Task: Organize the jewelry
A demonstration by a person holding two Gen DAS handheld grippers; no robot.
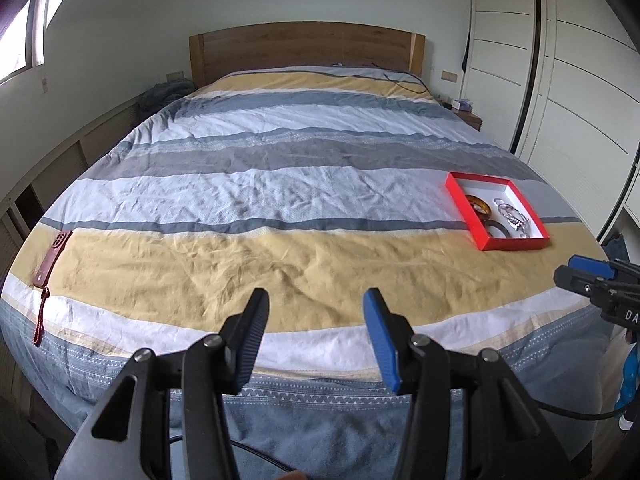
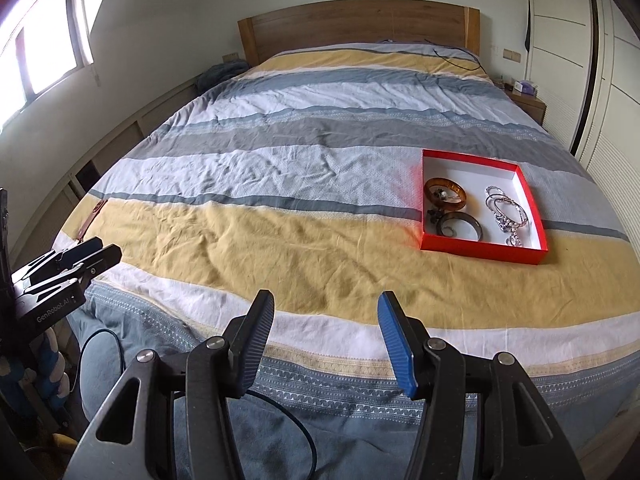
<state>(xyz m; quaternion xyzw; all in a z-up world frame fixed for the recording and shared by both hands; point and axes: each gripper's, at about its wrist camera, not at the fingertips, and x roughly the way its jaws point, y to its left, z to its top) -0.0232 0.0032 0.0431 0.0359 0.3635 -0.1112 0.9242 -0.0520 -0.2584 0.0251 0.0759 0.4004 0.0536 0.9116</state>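
Observation:
A red box with a white inside lies on the striped bed cover at the right. It holds an amber bangle, a dark bangle and silver bracelets. The box also shows in the left wrist view, at the right. My left gripper is open and empty above the bed's foot. My right gripper is open and empty, short of the box and to its left. Each gripper shows at the edge of the other view, the right one and the left one.
A red phone case with a strap lies at the bed's left edge. The wooden headboard stands at the far end. White wardrobes line the right side. A nightstand stands by the headboard. A black cable lies near the pillows.

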